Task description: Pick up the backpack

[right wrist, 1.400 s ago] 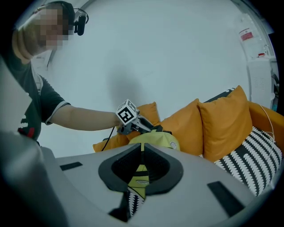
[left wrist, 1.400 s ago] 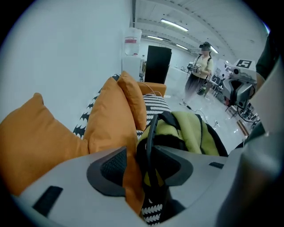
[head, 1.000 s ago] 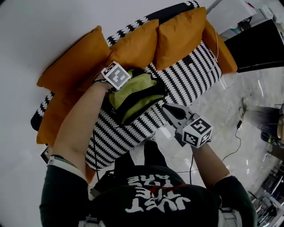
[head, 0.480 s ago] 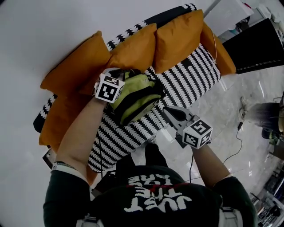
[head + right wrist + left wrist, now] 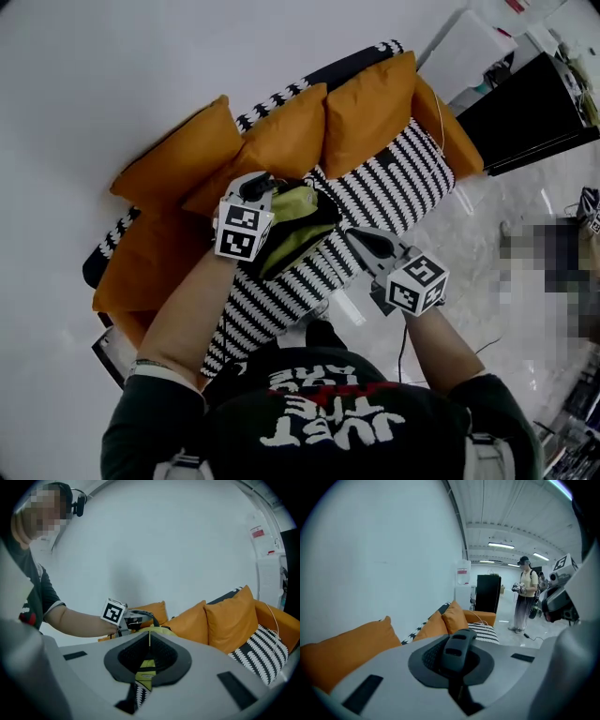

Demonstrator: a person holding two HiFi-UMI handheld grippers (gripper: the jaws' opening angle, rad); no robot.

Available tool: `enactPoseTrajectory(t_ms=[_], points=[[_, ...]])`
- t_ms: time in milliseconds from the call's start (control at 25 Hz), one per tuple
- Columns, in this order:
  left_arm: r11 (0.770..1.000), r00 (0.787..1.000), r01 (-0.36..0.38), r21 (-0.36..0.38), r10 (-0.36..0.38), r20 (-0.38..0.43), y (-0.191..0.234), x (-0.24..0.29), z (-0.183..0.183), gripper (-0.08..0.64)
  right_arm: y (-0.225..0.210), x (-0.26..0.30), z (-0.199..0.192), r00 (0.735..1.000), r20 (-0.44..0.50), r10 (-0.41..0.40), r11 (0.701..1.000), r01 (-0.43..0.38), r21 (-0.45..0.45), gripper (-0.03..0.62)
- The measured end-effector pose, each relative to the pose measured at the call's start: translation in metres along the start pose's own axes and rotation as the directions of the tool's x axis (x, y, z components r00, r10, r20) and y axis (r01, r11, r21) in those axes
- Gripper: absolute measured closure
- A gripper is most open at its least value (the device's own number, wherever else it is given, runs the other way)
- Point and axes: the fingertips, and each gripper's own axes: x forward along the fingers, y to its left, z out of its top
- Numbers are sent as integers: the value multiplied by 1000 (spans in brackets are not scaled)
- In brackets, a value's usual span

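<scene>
The green and black backpack (image 5: 298, 223) is showing at centre frame, over the striped sofa (image 5: 398, 183) and below the orange cushions (image 5: 281, 136). The left gripper (image 5: 264, 187) is clenching its black top handle (image 5: 457, 649). The right gripper (image 5: 356, 238) is hovering just right of it, jaws pressed together on nothing.

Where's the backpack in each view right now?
Head view: backpack at centre, its top held by the left hand-held gripper.
Left gripper view: only its black handle, clamped between the jaws, low centre.
Right gripper view: green body low centre, seen through the jaw gap.
Shared landmark: orange cushions.
</scene>
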Motion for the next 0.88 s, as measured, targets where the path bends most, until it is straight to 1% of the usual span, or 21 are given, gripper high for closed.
enactPoseTrajectory(t_ms=[160,320,480,680,880], points=[[999,1000,23,-34,-22,20,-18,-26,22,552,8,-14,21,999,37,-11,1000,12,-17,565],[998,998,16,-57,-12,57,-26,-52,55,552,18,-28,43,997,76,-19,999,22,-43,565],[1000,992,1,-21,1,124,-24,-81,108,552,27,-42,69,992,123,-19,996,30,-84,565],[999,980,-16,42,7,199,-18,-124,189,552,37,-67,102,982,186,-28,989,53,-134,565],[993,964,-50,105,20,264,-2,-168,271,552,45,-90,146,967,252,-33,980,81,-183,565]])
